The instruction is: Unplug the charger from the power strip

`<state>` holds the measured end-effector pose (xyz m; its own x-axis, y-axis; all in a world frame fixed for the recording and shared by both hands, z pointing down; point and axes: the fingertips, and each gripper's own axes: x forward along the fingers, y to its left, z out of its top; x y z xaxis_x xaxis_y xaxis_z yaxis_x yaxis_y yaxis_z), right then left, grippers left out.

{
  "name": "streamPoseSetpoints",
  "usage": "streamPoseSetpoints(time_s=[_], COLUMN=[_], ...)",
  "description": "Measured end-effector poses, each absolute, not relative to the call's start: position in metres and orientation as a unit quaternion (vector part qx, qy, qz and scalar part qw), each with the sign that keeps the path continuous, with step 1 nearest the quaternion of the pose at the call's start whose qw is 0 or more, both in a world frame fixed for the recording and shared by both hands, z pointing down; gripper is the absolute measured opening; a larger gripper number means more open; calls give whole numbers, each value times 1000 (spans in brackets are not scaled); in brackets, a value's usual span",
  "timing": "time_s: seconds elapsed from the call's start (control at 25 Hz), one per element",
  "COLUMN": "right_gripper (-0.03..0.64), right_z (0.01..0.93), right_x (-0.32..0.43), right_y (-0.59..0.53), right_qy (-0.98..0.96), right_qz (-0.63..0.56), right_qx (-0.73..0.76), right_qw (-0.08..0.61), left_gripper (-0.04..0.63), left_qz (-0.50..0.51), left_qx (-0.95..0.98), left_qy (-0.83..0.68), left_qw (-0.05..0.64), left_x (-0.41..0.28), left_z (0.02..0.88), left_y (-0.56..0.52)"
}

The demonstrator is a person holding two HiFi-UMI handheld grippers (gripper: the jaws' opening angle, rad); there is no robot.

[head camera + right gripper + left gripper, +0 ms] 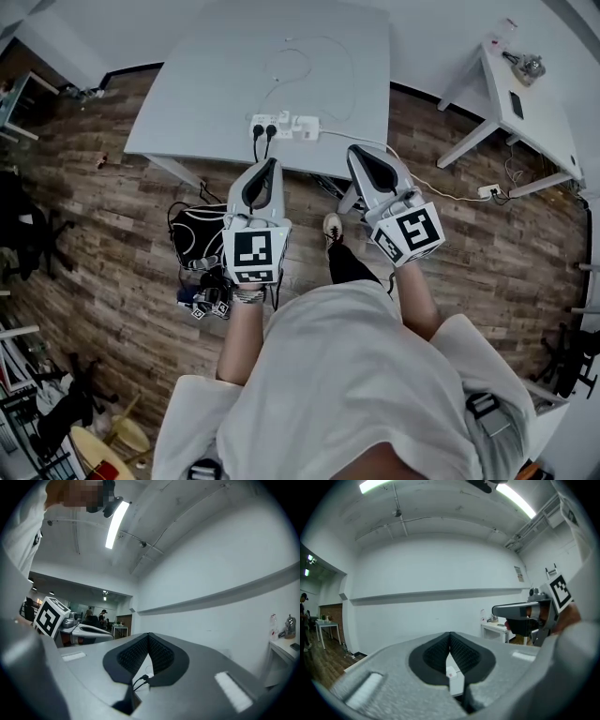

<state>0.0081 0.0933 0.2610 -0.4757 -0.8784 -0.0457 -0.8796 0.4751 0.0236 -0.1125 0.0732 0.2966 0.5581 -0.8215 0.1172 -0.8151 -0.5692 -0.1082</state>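
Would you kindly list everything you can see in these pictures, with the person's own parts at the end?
table: one, pale grey, top centre of the head view
power strip: one, white, at the table's near edge
plugs: two, black, in the power strip, cables hanging over the edge
charger: one, white, at the power strip's right end, white cable looped on the table
side table: one, white, upper right
bag: one, black, on the floor
floor: brown wood
shoe: one, pale, below the table edge
left gripper: one, grey, shut, empty
right gripper: one, grey, shut, empty
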Motion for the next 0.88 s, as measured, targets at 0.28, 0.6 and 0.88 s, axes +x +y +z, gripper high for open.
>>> streamPoseSetpoints(time_s=[0.28,0.6,0.88], right_gripper=[2,2,2], right_z=[287,332,373], right_x=[33,36,29], right_y=[31,-28,-69], right_qy=[865,886,905], right_qz=[6,-38,-86], right_qx=[-502,-460,-412], right_qw=[-6,-31,-51], left_gripper=[5,35,60], left_qz=[-86,-124,-161], left_qx=[-868,-856,-844], left_qy=[488,501,509], left_qw=[-11,-25,-44], left_x=[-91,-69,-50], left_z=[319,359,397], left_y=[12,-39,-71])
